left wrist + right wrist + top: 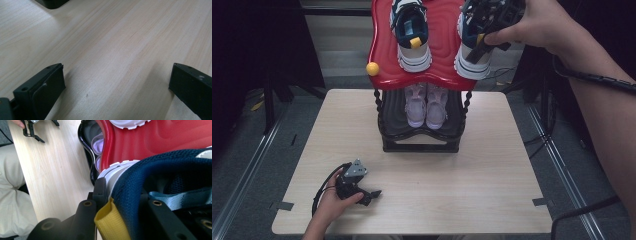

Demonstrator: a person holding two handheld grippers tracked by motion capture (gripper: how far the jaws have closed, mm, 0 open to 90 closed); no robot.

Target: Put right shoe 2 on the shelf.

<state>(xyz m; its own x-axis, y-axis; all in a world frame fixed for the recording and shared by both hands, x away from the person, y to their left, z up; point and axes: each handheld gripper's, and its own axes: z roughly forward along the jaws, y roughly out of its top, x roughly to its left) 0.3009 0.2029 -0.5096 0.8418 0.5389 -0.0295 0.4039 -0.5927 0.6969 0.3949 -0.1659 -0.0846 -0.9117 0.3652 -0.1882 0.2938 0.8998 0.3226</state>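
A navy and white sneaker (472, 62) stands at the right of the red top shelf (442, 60) of a small shoe rack. My right gripper (482, 42) is shut on the sneaker's heel collar (162, 167), one jaw outside and one inside, beside the yellow pull tab (108, 220). Its mate (412, 35) sits on the shelf's left side. A lilac pair (426, 105) rests on the black lower shelf. My left gripper (369, 195) lies on the wooden table (492, 165) near the front left, open (117, 67), with bare wood between its jaws.
A yellow ball (372, 68) caps the red shelf's left corner. The rack's black base (419, 146) stands at the table's back middle. Cables trail from both grippers. Grey floor and metal rails surround the table. The person's pale trousers (12, 202) appear in the right gripper view.
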